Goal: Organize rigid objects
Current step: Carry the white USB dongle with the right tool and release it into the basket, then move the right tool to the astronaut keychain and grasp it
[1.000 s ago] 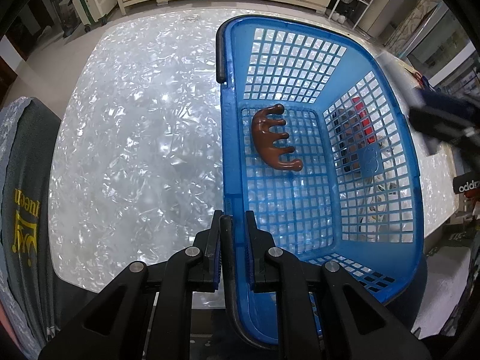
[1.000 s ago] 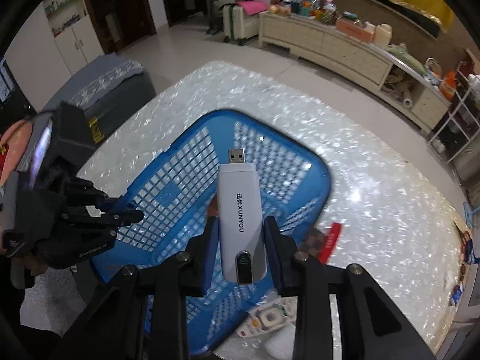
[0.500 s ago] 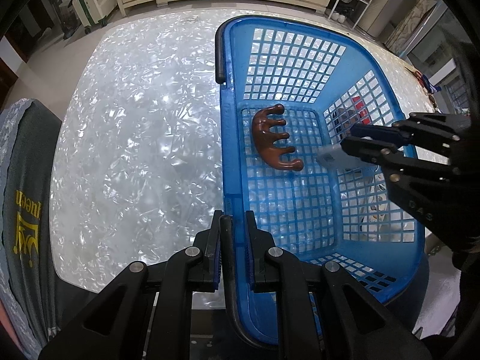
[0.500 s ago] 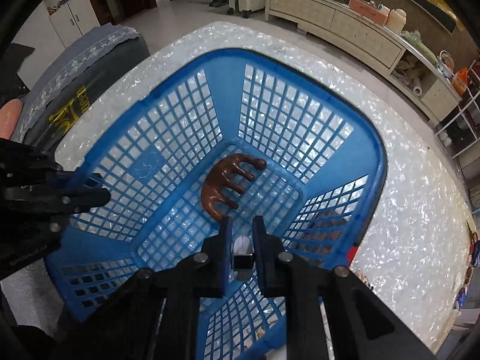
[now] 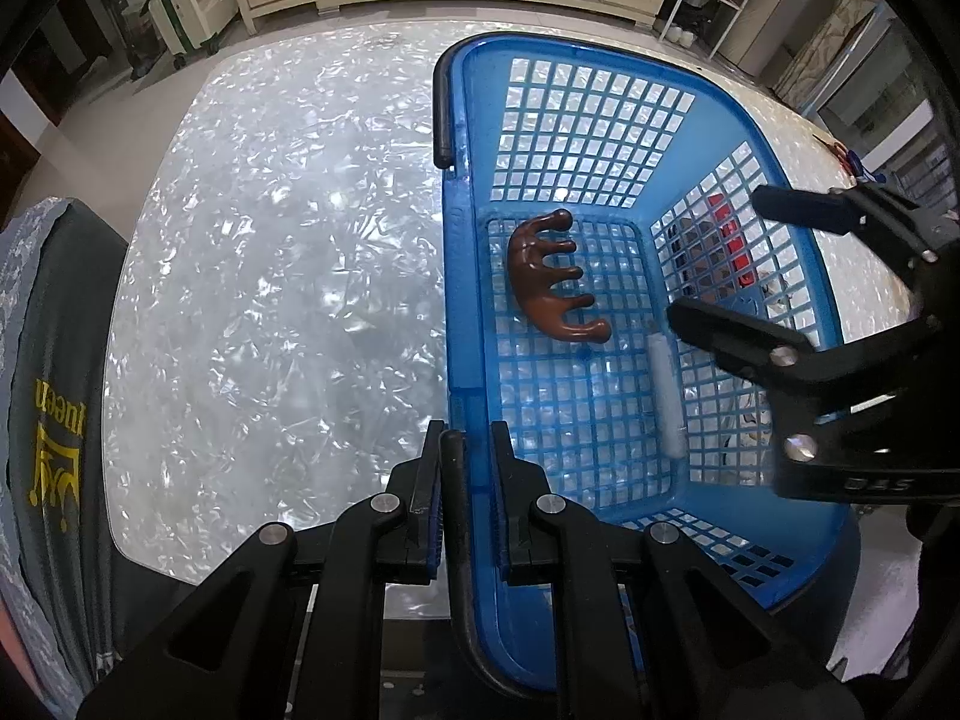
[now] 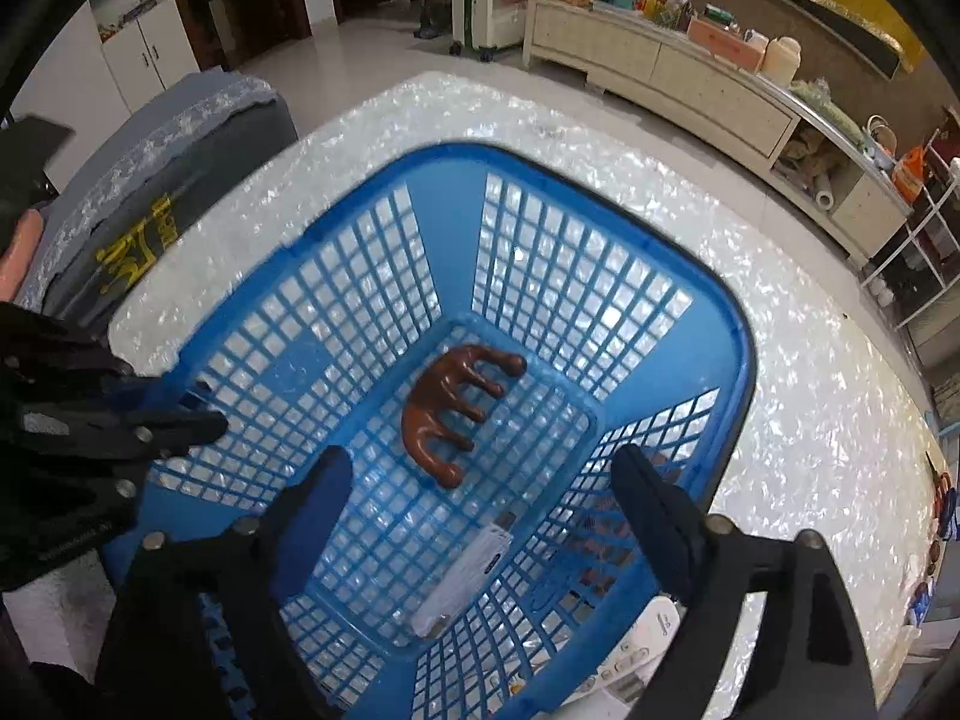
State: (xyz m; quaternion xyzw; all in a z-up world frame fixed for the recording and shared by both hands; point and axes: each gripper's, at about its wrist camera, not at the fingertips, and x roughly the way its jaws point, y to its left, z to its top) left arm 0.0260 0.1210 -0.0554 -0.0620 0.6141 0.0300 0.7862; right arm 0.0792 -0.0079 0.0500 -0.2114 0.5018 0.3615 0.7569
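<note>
Two jaws of my right gripper [image 6: 480, 480], just opened wide, hang over the white USB stick [image 6: 465, 576] on the blue basket [image 6: 735, 360] floor, lower centre; my left gripper [image 5: 465, 495] clamps its rim; things outside the mesh are unclear.

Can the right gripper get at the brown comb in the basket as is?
Probably yes. The right gripper hangs open over the blue basket, nothing between its fingers; the brown comb lies uncovered on the floor, apart from the white USB stick.

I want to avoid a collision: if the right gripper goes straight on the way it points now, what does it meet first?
Probably the white USB stick lying on the blue basket floor between the open right gripper jaws; depth is uncertain.
</note>
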